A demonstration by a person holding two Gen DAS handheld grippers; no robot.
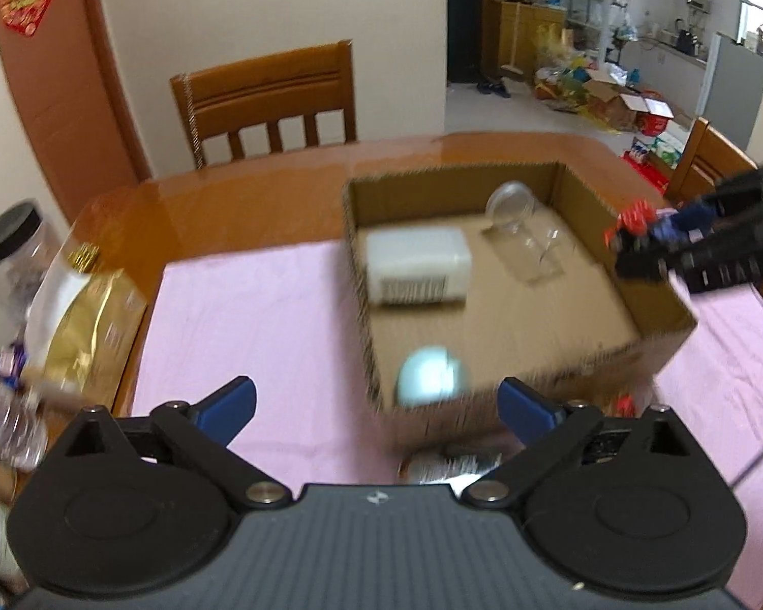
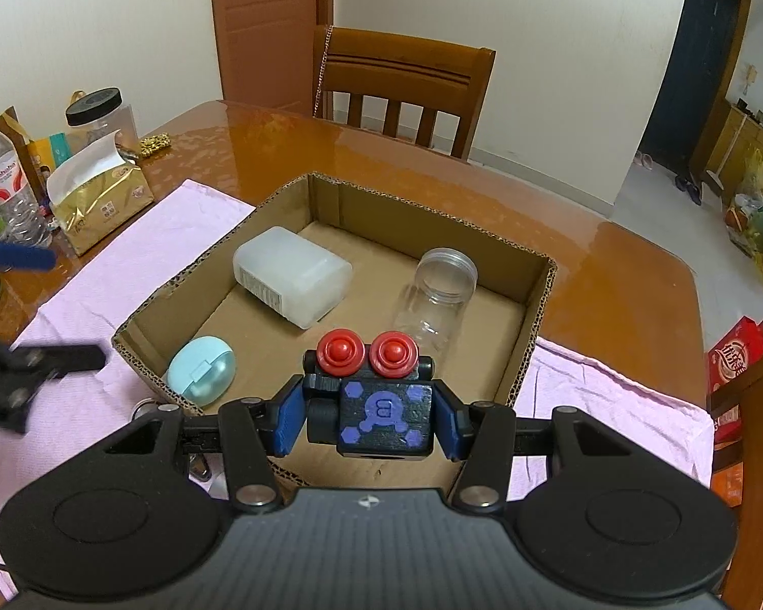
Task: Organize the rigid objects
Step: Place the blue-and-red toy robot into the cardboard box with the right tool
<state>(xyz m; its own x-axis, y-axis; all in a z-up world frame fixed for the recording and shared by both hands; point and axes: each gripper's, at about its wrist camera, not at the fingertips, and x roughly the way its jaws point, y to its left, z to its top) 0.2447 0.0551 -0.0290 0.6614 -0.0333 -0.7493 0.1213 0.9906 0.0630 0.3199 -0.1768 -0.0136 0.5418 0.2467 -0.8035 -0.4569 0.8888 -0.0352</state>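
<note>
An open cardboard box (image 2: 539,305) sits on a pink cloth (image 2: 101,279); it also shows in the left wrist view (image 1: 584,203). Inside lie a white plastic container (image 2: 292,277), a clear jar (image 2: 434,300) on its side and a pale blue oval case (image 2: 202,369). My right gripper (image 2: 368,419) is shut on a black toy robot (image 2: 381,406) with red eyes, held above the box's near edge. My left gripper (image 1: 376,406) is open and empty, just before the box's near left corner.
A wooden table (image 2: 610,254) carries a gold bag (image 2: 101,203), a black-lidded jar (image 2: 96,112) and a water bottle (image 2: 5,178) at the left. A wooden chair (image 2: 406,91) stands behind the table. A metal item (image 1: 447,465) lies on the cloth before the box.
</note>
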